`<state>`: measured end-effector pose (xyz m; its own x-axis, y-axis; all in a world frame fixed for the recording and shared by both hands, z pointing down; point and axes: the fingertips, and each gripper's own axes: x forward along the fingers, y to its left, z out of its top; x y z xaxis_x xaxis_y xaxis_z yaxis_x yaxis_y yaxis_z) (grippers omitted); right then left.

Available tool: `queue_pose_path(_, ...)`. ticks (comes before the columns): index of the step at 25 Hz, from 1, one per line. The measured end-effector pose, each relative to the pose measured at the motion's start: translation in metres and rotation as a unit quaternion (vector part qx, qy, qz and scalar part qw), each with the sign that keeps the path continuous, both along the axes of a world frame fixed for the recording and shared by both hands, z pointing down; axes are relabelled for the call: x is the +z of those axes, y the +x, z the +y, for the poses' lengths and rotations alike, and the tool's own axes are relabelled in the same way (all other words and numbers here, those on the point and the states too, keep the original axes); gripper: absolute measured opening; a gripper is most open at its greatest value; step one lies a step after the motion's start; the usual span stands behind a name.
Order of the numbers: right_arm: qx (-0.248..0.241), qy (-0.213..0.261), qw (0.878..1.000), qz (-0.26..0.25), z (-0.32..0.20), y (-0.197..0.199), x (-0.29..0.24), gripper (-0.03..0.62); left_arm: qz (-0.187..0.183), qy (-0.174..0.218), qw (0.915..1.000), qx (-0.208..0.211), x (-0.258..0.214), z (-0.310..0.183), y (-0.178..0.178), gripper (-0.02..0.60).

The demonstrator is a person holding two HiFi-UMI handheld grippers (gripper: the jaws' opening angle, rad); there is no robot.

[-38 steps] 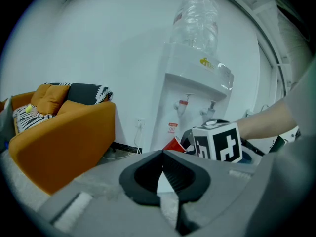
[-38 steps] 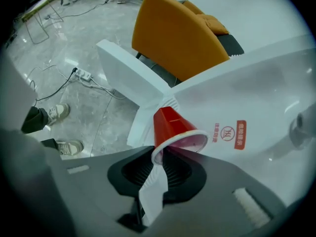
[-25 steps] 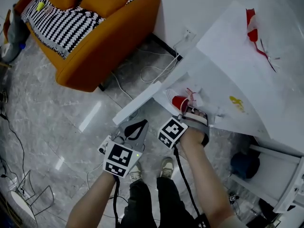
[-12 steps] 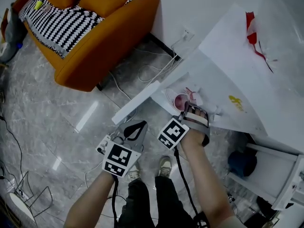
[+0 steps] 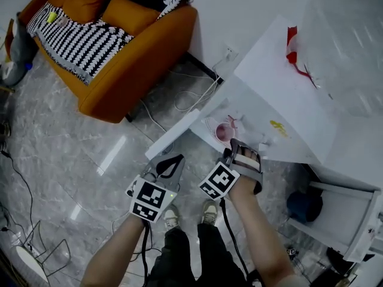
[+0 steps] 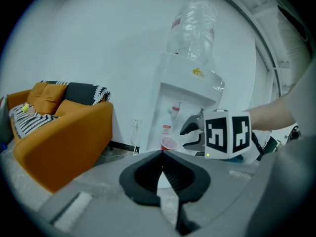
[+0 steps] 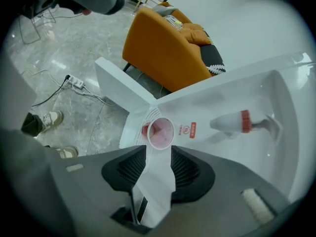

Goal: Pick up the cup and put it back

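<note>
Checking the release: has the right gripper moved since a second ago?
Yes. The right gripper has drawn back from the drip tray, toward the person, leaving the cup on it; its jaws have just been opening, nothing between them.

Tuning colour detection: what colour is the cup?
Cup: red outside, pink inside; best in right gripper view.

The cup [image 6: 169, 143] seems partly hidden behind the left gripper [image 6: 162, 153].

We've got one red cup [image 5: 224, 131], two grippers, left gripper [image 6: 162, 154] and right gripper [image 7: 158, 153], one orange sofa [image 5: 119, 58] at ten o'clock, one water dispenser [image 5: 281, 94] at two, two shoes [image 5: 170, 217] at six.
</note>
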<state>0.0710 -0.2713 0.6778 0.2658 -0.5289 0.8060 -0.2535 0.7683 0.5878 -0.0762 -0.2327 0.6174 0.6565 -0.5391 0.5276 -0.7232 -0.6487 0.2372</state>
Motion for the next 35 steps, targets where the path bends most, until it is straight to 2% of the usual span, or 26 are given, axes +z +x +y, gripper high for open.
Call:
queue_pose_path(4, 0.005, 0.026, 0.999, -0.033, 0.004, -0.007, -0.047, 0.143, -0.006, 0.015, 0.9999, -0.001, -0.037, -0.001, -0.006, 0.002)
queue_pose_path(7, 0.013, 0.067, 0.995, -0.068, -0.001, -0.014, -0.099, 0.128, -0.01, 0.03, 0.9995, -0.001, -0.073, -0.002, -0.012, 0.002)
queue_pose_path(11, 0.027, 0.13, 0.984, -0.123, -0.005, -0.02, -0.174, 0.059, -0.015, 0.06, 0.9981, -0.005, -0.129, -0.001, -0.02, 0.002)
queue_pose_path(15, 0.039, 0.167, 0.972, -0.164, 0.004, -0.02, -0.252, 0.047, -0.013, 0.086, 0.9961, -0.013, -0.191, 0.006, -0.026, 0.002)
queue_pose_path(17, 0.048, 0.187, 0.964, -0.185, 0.009, -0.018, -0.291, 0.021, -0.01, 0.102, 0.9946, -0.017, -0.225, 0.008, -0.028, 0.002)
queue_pose_path(20, 0.065, 0.213, 0.949, -0.221, 0.019, -0.011, -0.347, 0.017, -0.004, 0.126, 0.9919, -0.02, -0.274, 0.013, -0.03, 0.002)
queue_pose_path(24, 0.081, 0.243, 0.925, -0.28, 0.036, -0.006, -0.416, 0.011, 0.008, 0.157, 0.9872, -0.027, -0.34, 0.024, -0.035, 0.002)
queue_pose_path(29, 0.078, 0.28, 0.887, -0.359, 0.055, -0.007, -0.499, 0.005, 0.038, 0.196, 0.979, -0.041, -0.417, 0.035, -0.035, 0.002)
queue_pose_path(33, 0.057, 0.309, 0.865, -0.392, 0.077, -0.009, -0.556, 0.005, 0.068, 0.21, 0.9739, -0.052, -0.47, 0.052, -0.034, 0.002)
queue_pose_path(35, 0.044, 0.322, 0.853, -0.409, 0.089, -0.009, -0.583, 0.005, 0.06, 0.22, 0.9718, -0.06, -0.498, 0.061, -0.035, 0.002)
